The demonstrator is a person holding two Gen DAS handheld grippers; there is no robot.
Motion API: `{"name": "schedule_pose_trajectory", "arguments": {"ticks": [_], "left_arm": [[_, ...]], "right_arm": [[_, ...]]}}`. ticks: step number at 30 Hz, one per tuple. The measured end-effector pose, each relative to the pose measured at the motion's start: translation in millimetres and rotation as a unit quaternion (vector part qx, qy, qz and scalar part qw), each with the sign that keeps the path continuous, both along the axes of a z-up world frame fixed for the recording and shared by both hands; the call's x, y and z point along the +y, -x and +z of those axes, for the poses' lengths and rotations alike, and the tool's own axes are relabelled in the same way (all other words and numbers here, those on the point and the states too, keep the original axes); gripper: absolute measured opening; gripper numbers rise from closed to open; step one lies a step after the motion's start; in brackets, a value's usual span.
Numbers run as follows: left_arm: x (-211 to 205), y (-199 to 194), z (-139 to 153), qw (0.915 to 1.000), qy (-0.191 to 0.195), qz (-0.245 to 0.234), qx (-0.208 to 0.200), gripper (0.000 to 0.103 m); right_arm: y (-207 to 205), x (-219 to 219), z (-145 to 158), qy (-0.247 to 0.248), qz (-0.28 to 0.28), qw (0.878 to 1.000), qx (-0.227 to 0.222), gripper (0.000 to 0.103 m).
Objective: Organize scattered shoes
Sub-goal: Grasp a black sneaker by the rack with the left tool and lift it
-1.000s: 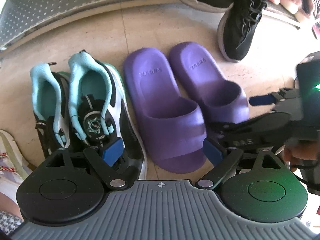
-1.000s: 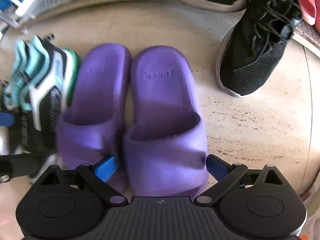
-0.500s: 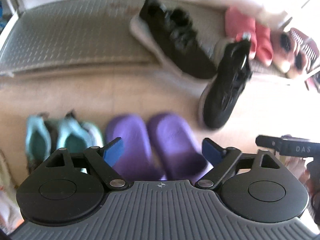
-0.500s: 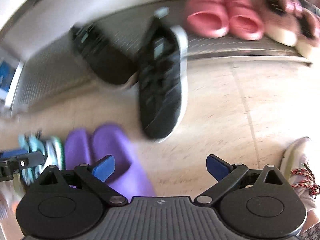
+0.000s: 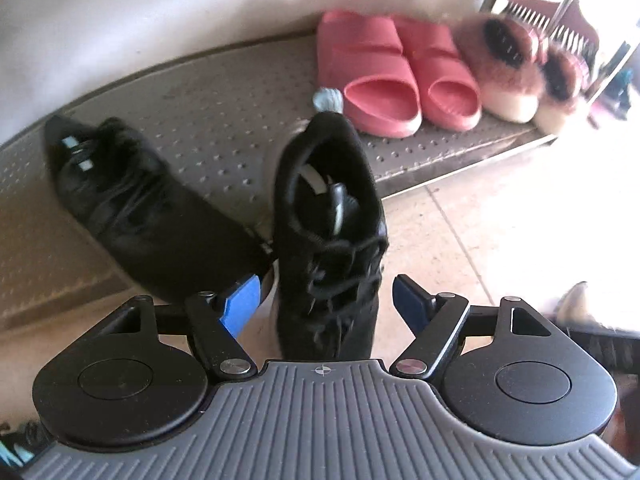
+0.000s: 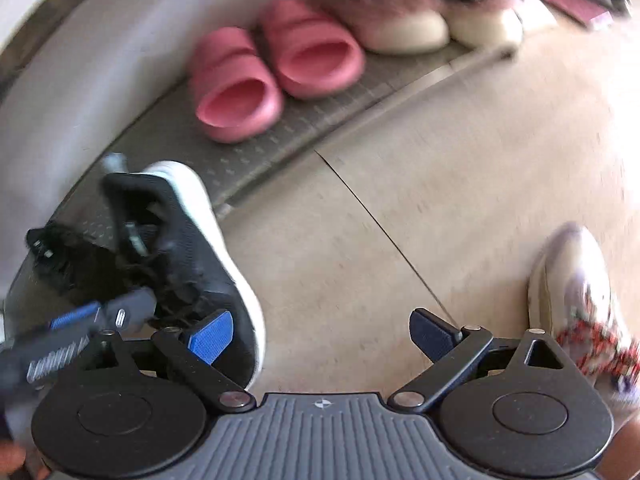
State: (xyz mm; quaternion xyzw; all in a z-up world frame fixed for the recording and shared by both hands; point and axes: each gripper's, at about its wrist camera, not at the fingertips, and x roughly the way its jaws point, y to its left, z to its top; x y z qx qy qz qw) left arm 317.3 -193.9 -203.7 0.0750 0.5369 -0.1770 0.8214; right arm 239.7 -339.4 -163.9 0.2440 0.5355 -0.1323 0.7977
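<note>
**Now: both tools over the black sneakers at the mat's edge**

Nearest in the left wrist view, the left hand-held gripper has its blue pads on either side of a black lace-up sneaker; the jaws have just been closing in, yet a gap shows on each side and neither pad presses the shoe. That sneaker's heel rests on the lip of the grey studded mat and its toe points down onto the tiled floor. Just left of it, the second black sneaker lies slanted across the mat, its toe hanging over the mat's front edge and meeting the first shoe near the left pad.

The right hand-held gripper is spread wide over bare tile, nothing between its fingers. To its right sits a white sneaker with red-patterned laces; between that shoe and the black pair the floor lies open.

Farther back on the mat, against the pale wall, stand a pair of pink slides and, beside them, a pair of fluffy pink slippers.

Printing on the left tool's arm in the right view is too blurred to read.
</note>
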Motion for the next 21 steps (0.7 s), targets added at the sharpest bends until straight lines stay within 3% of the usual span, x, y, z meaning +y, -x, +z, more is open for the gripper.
{"name": "schedule_pose_trajectory", "arguments": {"ticks": [2,5,8,9,10,12,17,18,19,20,21], "left_arm": [[-12,-7,-11,0.9996,-0.027,-0.006,0.002,0.067],[-25,-12,-18,0.9994,-0.024,-0.021,0.012,0.065],[-26,-16,-15,0.9994,-0.019,-0.001,0.030,0.045],[-19,-17,-12,0.9990,0.000,0.010,0.044,0.033],[-11,-17,-8,0.9972,0.027,0.024,0.066,0.030],[-3,-11,-3,0.9917,0.072,0.040,0.099,0.028],[-11,25,3,0.9786,0.145,0.045,0.139,0.027],[-15,37,-3,0.9716,0.161,0.070,0.159,0.029],[-17,44,-10,0.9635,0.170,0.099,0.181,0.036],[-18,49,-16,0.9559,0.176,0.123,0.201,0.049],[-19,56,-21,0.9503,0.174,0.137,0.219,0.072]], "right_arm": [[1,-1,-5,-0.006,-0.007,1.000,0.004,0.096],[2,-2,-8,-0.017,-0.014,1.000,0.005,0.096],[2,-3,-6,-0.018,-0.017,1.000,0.004,0.096],[3,-4,-3,-0.016,-0.020,1.000,0.002,0.096],[6,-7,1,-0.013,-0.029,1.000,-0.002,0.096],[11,-14,10,-0.004,-0.041,0.999,-0.008,0.096],[24,-30,35,0.035,-0.053,0.998,-0.024,0.096],[26,-34,39,0.041,-0.058,0.997,-0.028,0.096],[31,-40,46,0.046,-0.067,0.996,-0.033,0.096],[34,-46,52,0.050,-0.074,0.995,-0.037,0.097],[36,-48,54,0.051,-0.076,0.995,-0.038,0.097]]}}
